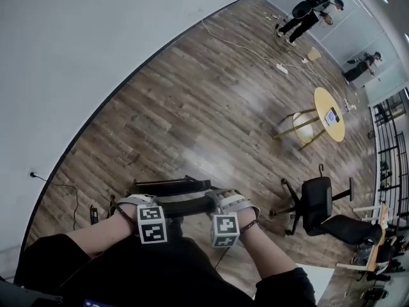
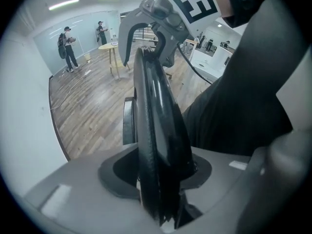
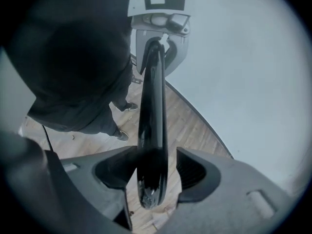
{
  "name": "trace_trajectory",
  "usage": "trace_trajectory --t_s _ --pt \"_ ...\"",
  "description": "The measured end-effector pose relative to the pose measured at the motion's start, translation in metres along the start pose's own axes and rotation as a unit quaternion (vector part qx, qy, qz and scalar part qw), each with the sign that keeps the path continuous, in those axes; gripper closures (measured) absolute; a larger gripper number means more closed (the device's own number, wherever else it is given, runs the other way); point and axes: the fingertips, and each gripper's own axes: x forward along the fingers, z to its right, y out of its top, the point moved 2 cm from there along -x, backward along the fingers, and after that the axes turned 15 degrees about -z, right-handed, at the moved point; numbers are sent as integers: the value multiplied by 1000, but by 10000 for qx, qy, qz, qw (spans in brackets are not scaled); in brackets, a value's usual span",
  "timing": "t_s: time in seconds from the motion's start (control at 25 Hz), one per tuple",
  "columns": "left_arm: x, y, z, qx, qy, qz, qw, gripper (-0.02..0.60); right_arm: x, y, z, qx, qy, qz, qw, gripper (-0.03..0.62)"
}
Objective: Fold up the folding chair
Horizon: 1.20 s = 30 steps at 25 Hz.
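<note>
The folding chair [image 1: 171, 188] is held flattened just below the person's wrists. It sits above the wooden floor [image 1: 192, 101], near the floor's edge along the white wall [image 1: 70, 37]. Whether its feet touch the boards cannot be made out.

Both tools point steeply down onto the chair's upper edge, side by side, the left one nearer the wall. The left tool [image 2: 158, 172] has its jaws closed on the thick padded rim. The rim fills the gap between them, and no floor shows on either side. The right tool [image 3: 156, 172] stands wide open astride a thinner bar of the same chair. The bar runs between its jaws, and bare floor shows between the bar and one jaw, so nothing is clamped there.

There is one folding chair and there are two tools. Farther out on the floor are one black office chair [image 1: 316, 200] and one round yellow tabletop [image 1: 324, 101] on legs. Two people [image 1: 308, 13] stand by the far edge.

The folding chair is black and glossy all over. Its panels lie nearly flat together, a seam runs along the padded rim, and the top is curved.
</note>
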Motion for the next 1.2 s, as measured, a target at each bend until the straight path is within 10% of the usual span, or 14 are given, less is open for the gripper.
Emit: trace_trajectory --t_s 0.24,1.2 --pt "3 -5 -4 -661 204 -264 9973 442 17 11 -10 -677 28 494 9965 490" --pt "-2 -7 -32 -836 962 -431 9909 528 26 15 10 -263 1076 864 9901 557"
